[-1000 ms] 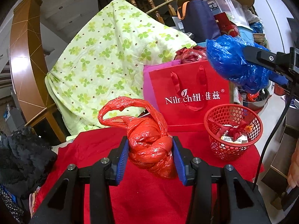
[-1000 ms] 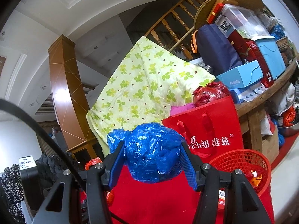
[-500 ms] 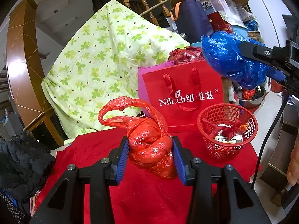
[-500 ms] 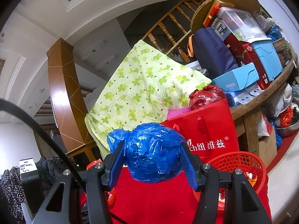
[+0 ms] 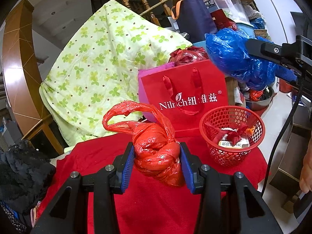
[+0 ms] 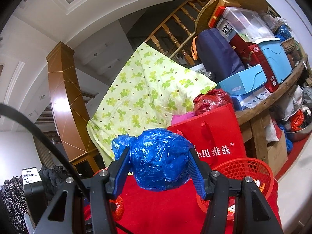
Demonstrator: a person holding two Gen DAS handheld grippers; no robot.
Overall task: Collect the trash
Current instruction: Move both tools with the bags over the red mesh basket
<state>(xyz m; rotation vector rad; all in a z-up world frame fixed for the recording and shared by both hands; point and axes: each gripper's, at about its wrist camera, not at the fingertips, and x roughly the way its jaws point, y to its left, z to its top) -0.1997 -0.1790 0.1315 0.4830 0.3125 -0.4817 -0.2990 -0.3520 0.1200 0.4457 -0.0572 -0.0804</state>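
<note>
So both bits of trash are already picked up and held above the red cloth (image 5: 156, 210); the twisted red plastic bag (image 5: 158, 159) is squeezed between the left gripper (image 5: 157, 162) pads, jaws only partly open and pressing on it, loose handle loop flopping toward 11 o'clock; the blue plastic bag (image 6: 158, 159) is clamped the same way in the right gripper (image 6: 159, 167), jaws a bit wider around the fatter wad. In the left view the red mesh basket (image 5: 232, 136) sits at about 3 o'clock from the red bag, with some wrappers in it already; the red paper gift bag (image 5: 183, 97) stands behind it. Looks like the carry step; next I'd say swing each wad over the basket rim, then let go.
</note>
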